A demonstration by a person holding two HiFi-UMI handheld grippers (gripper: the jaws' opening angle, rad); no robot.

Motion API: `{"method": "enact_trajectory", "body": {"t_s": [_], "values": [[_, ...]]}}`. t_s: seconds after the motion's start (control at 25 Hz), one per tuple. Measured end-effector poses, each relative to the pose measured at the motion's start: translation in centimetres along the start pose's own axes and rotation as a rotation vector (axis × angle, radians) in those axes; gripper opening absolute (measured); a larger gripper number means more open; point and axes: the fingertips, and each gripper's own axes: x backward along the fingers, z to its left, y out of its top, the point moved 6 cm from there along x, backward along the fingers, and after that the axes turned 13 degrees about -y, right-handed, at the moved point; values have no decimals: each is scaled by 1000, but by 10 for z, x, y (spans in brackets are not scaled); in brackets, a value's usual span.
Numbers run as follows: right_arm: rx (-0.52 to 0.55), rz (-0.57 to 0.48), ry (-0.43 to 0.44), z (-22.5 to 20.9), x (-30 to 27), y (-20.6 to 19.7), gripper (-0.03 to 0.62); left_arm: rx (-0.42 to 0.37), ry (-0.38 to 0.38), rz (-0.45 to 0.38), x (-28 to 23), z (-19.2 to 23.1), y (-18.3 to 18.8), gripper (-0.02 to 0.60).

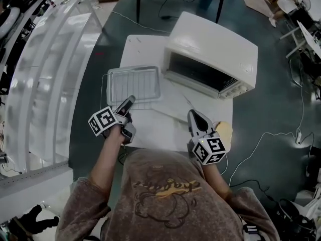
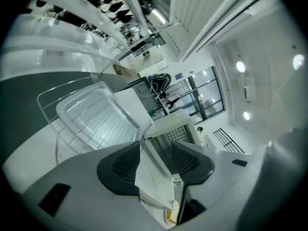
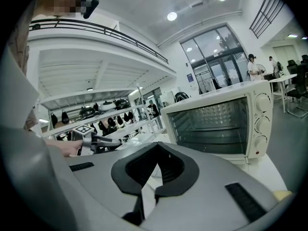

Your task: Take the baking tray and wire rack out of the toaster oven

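The metal baking tray point(image 1: 134, 82) lies on the wire rack point(image 1: 104, 87) at the left of the white table point(image 1: 145, 46), outside the oven. In the left gripper view the tray point(image 2: 91, 114) and the wire rack point(image 2: 48, 97) sit ahead and to the left. My left gripper point(image 1: 131, 98) hovers at the tray's near edge, open point(image 2: 153, 150) with nothing between its pads. The white toaster oven point(image 1: 210, 49) stands at the back right with its door down, and the oven cavity point(image 3: 216, 124) shows bare. My right gripper point(image 1: 193, 113) is shut point(image 3: 158, 146) and empty, in front of the oven.
A yellow cloth or sponge point(image 1: 224, 129) lies at the table's right front corner. A glass railing point(image 1: 45, 84) runs along the left. A white cable point(image 1: 266, 139) trails over the dark floor at the right. My left gripper point(image 3: 91, 139) shows at the left of the right gripper view.
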Motion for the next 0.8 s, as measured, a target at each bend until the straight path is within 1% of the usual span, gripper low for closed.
{"method": "enact_trajectory", "body": {"t_s": [0.08, 0.12, 0.16, 0.28, 0.36, 0.44, 0.48, 0.56, 0.68, 0.8], "values": [[3, -8, -5, -2, 4, 2, -6, -125, -32, 22, -8, -27, 4, 183], [6, -13, -8, -4, 6, 3, -6, -202, -42, 37, -11, -40, 4, 183], [10, -19, -12, -5, 8, 5, -6, -292, -47, 56, -15, -53, 3, 183], [30, -32, -27, -8, 14, 9, -6, -594, -56, 117, -25, -89, -7, 183], [38, -37, -39, -10, 16, 9, -6, -751, -75, 144, -30, -106, -18, 176], [39, -40, -50, -11, 19, 9, -6, -872, -92, 160, -34, -116, -30, 140], [38, -41, -54, -12, 20, 9, -6, -925, -98, 165, -36, -120, -37, 107], [38, -43, -63, -15, 21, 8, -6, -1001, -117, 167, -40, -125, -49, 30], [39, -47, -71, -20, 23, 6, -6, -1046, -157, 169, -45, -126, -64, 5], [42, -50, -74, -22, 23, 3, -6, -1052, -173, 185, -48, -121, -74, 3]]}}
